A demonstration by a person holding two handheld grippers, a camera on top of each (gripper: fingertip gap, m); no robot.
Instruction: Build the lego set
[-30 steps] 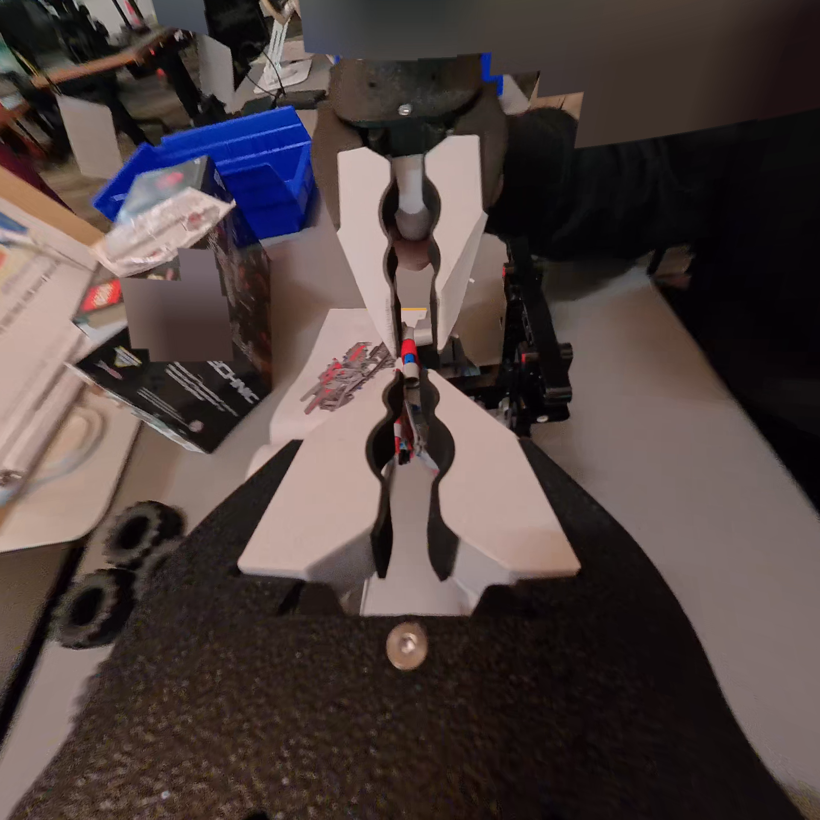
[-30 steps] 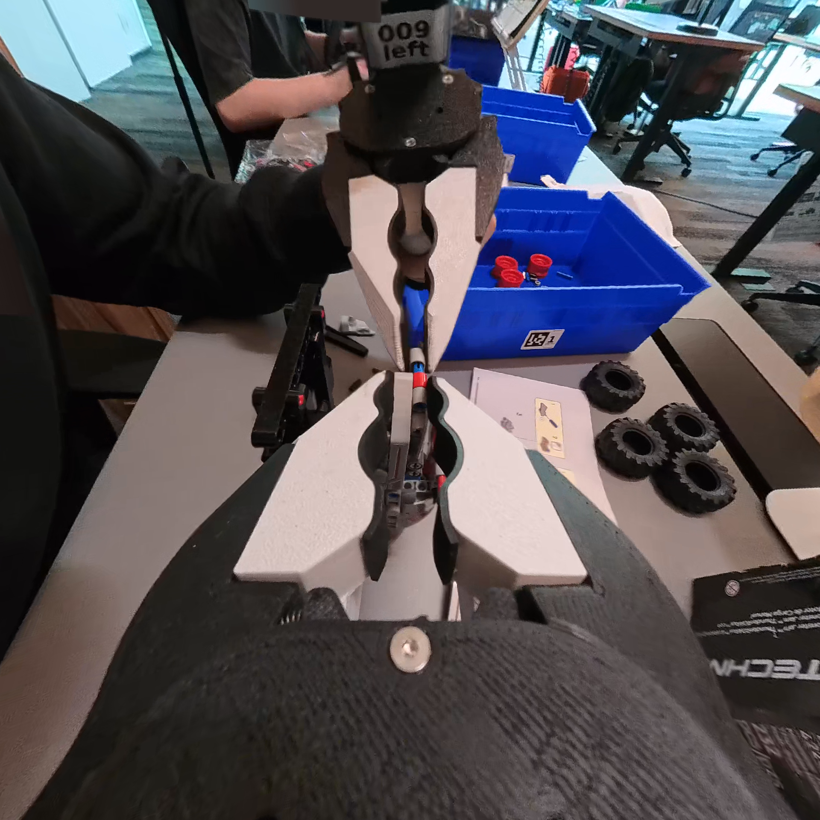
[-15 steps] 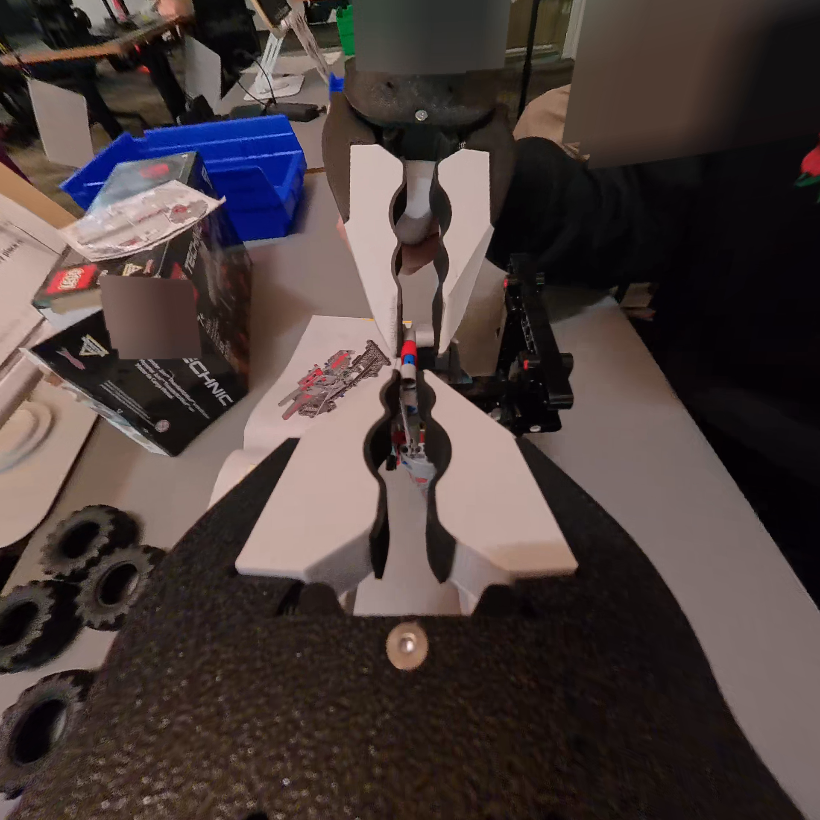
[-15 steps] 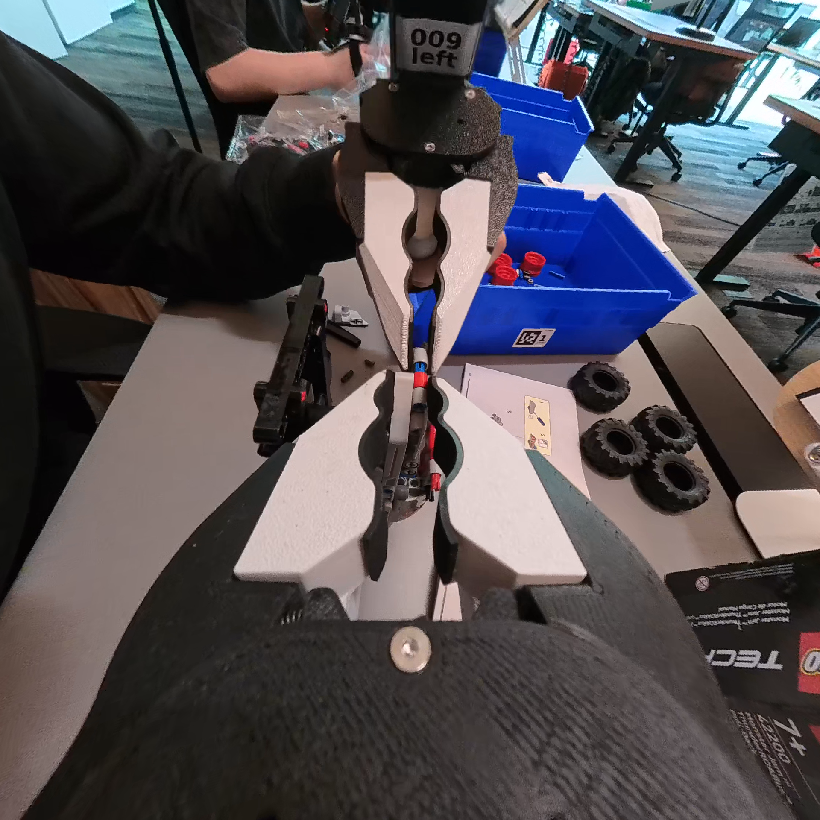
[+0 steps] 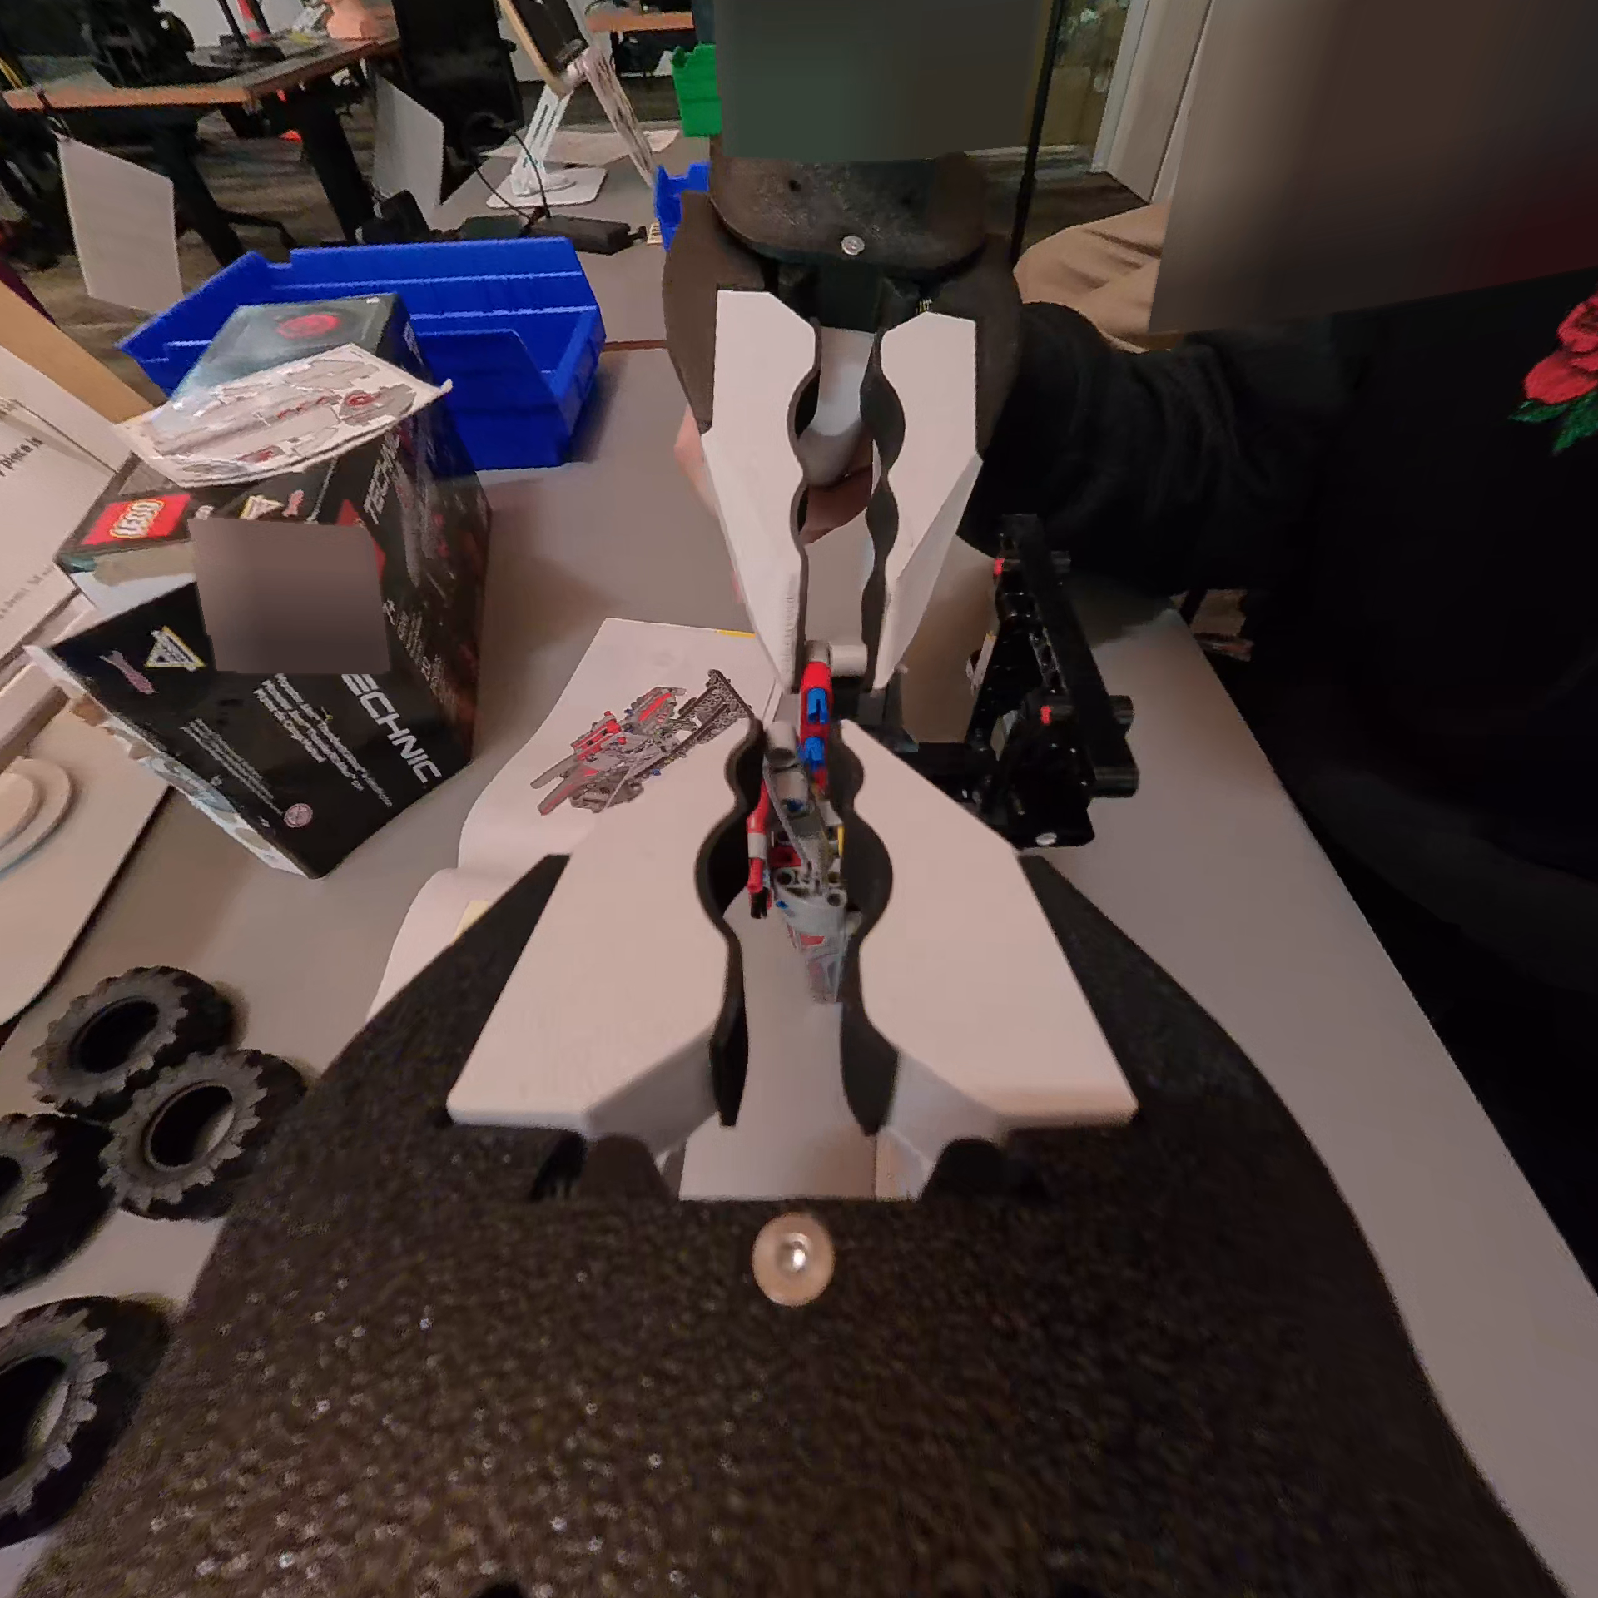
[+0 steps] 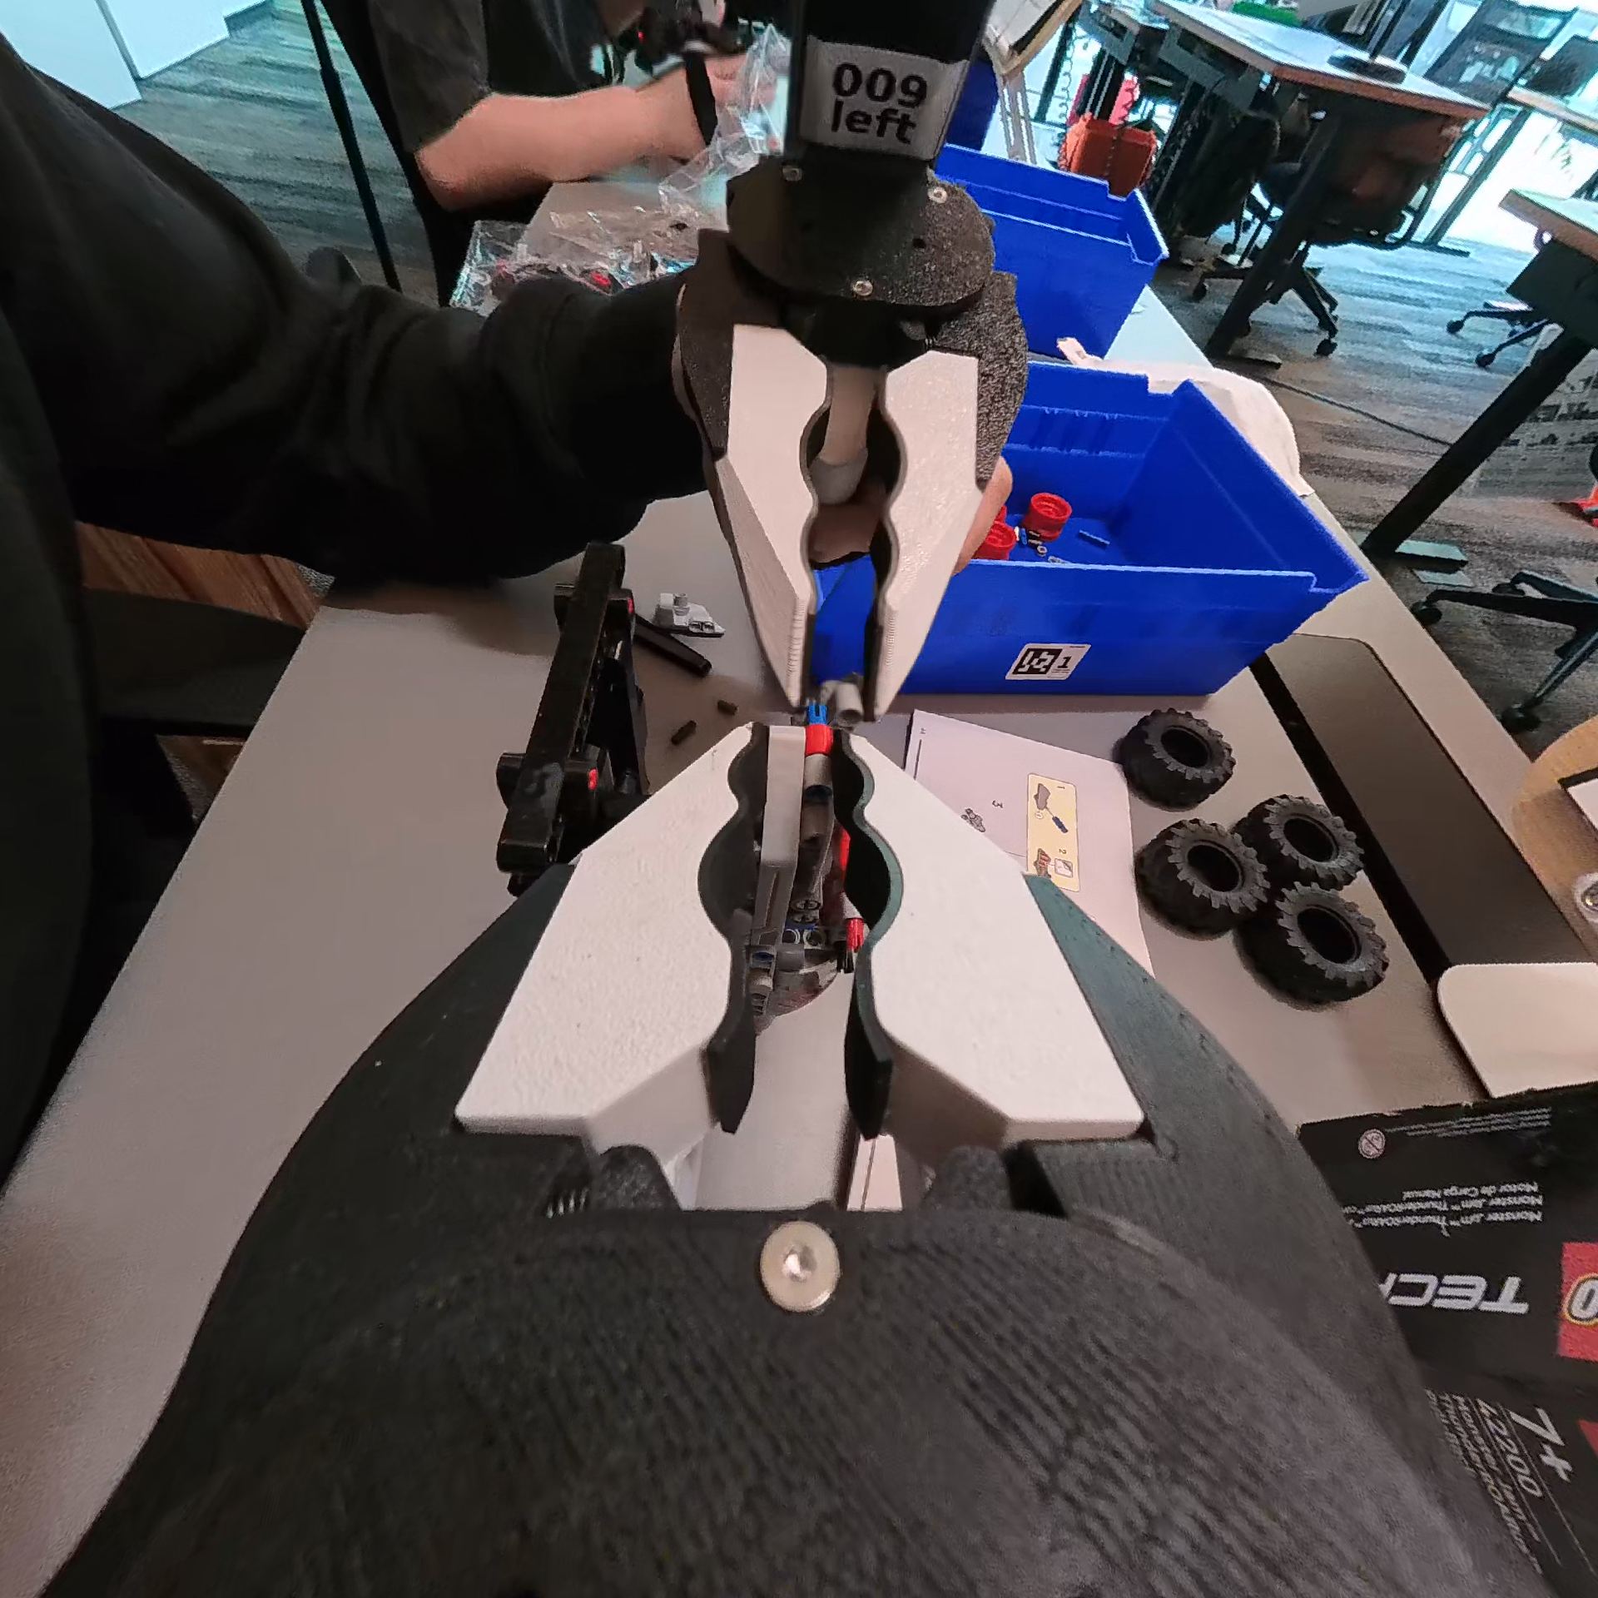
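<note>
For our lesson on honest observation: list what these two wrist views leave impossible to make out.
- Grey, red and blue lego assembly, left wrist view: mostly hidden between white gripper fingers.
- Black rubber tyres, same view: cut by left edge.
- Small red wheel hubs, right wrist view: partly behind the opposite gripper.

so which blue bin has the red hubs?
The nearer bin, with the sticker on its front wall: red hubs lie inside. The farther bin behind it shows none.
</note>
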